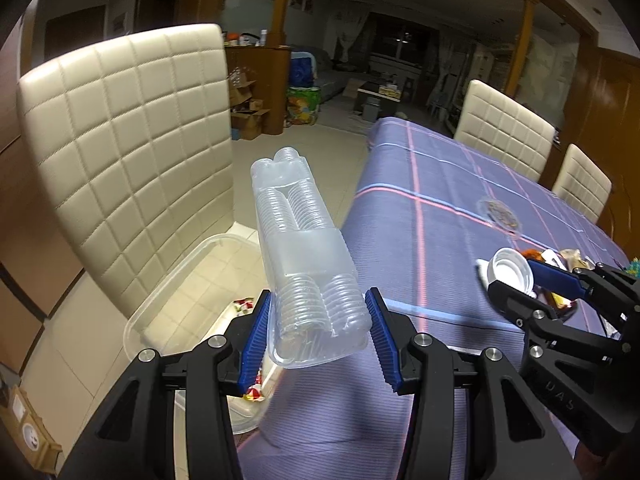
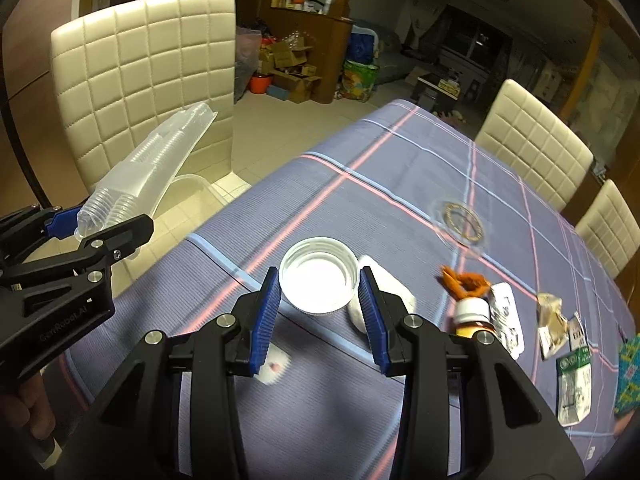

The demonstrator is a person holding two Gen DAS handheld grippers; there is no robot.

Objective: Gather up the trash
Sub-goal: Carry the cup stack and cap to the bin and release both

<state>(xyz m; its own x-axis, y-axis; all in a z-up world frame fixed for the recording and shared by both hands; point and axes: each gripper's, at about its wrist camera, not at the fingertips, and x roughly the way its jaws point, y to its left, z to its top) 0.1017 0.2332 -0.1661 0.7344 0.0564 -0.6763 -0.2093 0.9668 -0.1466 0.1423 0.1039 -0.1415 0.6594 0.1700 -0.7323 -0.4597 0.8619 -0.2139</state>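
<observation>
Nearest the lens in the left wrist view, the left gripper [image 1: 319,330] is clamping a clear plastic tray [image 1: 306,256] at its near end, both blue pads pressing its ribbed sides about halfway open. The tray is sticking out away from the camera toward the centre of the frame, tilted upward. Below it, at lower left, a clear bin [image 1: 160,304] is sitting on the tiled floor beside a cream chair [image 1: 120,152], with a few coloured wrappers [image 1: 242,305] lying inside. The table [image 1: 460,208], covered in a purple checked cloth, is filling the right half of the frame.

In the right wrist view, the right gripper [image 2: 320,312] is holding a white cap [image 2: 319,276] by its rim, open side facing the camera, jaws fairly narrow and pads touching it on both sides. The cap is hanging above the table near the centre of the frame. A white tissue [image 2: 394,294] is lying just behind the right finger. Further right on the cloth, an orange peel [image 2: 466,282], a small bottle [image 2: 474,316] and several packets [image 2: 560,332] are lying scattered near the right edge. A clear disc [image 2: 462,222] is lying further up the table.

At the left edge of this view, the left gripper is carrying the tray out past the table's edge, above the bin.
</observation>
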